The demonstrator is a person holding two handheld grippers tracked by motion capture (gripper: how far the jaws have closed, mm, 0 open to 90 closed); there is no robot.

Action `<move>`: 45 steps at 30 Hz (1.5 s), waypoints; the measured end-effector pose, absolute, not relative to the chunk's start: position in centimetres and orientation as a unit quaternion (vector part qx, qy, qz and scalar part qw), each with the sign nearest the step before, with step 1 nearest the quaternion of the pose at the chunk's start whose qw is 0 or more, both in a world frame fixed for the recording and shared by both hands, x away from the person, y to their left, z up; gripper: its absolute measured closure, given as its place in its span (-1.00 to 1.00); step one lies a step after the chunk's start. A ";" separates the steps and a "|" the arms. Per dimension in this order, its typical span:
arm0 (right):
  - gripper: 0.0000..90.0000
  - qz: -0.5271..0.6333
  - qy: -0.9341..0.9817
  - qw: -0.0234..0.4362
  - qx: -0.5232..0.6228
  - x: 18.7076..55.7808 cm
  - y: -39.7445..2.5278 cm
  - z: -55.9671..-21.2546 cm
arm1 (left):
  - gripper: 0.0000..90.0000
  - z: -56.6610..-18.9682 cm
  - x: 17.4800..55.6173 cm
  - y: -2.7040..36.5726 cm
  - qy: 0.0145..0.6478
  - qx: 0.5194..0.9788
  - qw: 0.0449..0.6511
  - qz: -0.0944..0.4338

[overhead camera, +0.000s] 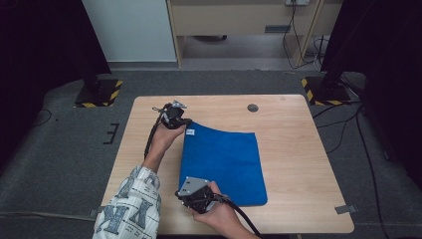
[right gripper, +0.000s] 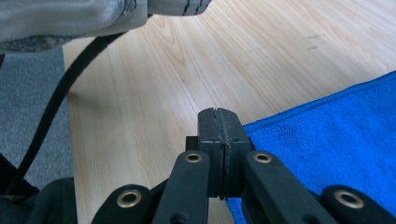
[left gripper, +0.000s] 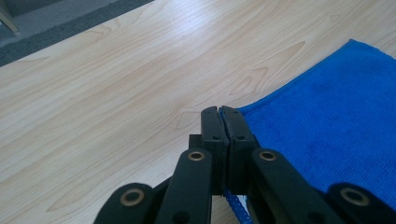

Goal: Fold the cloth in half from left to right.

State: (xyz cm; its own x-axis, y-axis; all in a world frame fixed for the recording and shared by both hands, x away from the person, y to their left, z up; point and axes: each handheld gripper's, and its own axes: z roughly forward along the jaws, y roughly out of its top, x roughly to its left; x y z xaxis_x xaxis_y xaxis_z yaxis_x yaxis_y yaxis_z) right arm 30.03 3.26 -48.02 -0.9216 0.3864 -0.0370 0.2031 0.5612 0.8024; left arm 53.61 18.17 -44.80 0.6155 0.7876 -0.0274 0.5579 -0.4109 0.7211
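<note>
Wood table (overhead camera: pixel 298 149), grey carpet (overhead camera: pixel 59 149)

One blue microfibre cloth (overhead camera: pixel 224 162) is lying on the one light wooden table (overhead camera: pixel 298 164), and one small white label (overhead camera: pixel 189 132) is showing at the cloth's far left corner. Two handheld grippers are working at that cloth, the left gripper (overhead camera: pixel 185 121) at its far left corner and the right gripper (overhead camera: pixel 185 195) at its near left corner, each trailing one black cable and each showing two black jaws pressed together. Beyond the table, two yellow-and-black striped stand bases (overhead camera: pixel 99 93) are sitting on the grey floor, one off each far corner, and one dark round hole (overhead camera: pixel 253 107) is showing in the tabletop near the far edge.
</note>
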 end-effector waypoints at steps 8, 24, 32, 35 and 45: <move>1.00 0.446 0.872 0.113 0.167 29.9 4.1 -47.3 | 0.97 -44.2 53.3 19.5 0.410 0.822 0.360 0.163; 1.00 0.464 0.863 0.113 0.165 29.6 5.9 -46.1 | 0.97 -43.2 52.8 21.8 0.419 0.816 0.359 0.174; 1.00 0.472 0.859 0.106 0.166 29.9 7.6 -45.7 | 0.97 -42.7 52.4 23.6 0.424 0.814 0.354 0.180; 1.00 0.478 0.856 0.103 0.167 30.0 7.9 -45.6 | 0.97 -42.6 52.3 23.8 0.428 0.812 0.353 0.179; 0.99 0.485 0.844 0.096 0.206 30.8 5.0 -45.9 | 0.96 -43.2 53.2 21.0 0.430 0.814 0.354 0.166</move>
State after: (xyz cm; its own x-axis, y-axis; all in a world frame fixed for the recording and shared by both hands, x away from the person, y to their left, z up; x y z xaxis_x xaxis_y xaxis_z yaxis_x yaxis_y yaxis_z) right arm 30.80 5.01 -45.90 -0.8966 0.4413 0.0374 0.2547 0.4447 0.8587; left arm 53.19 21.04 -43.20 0.5752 0.8173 -0.0341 0.5817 -0.3794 0.7195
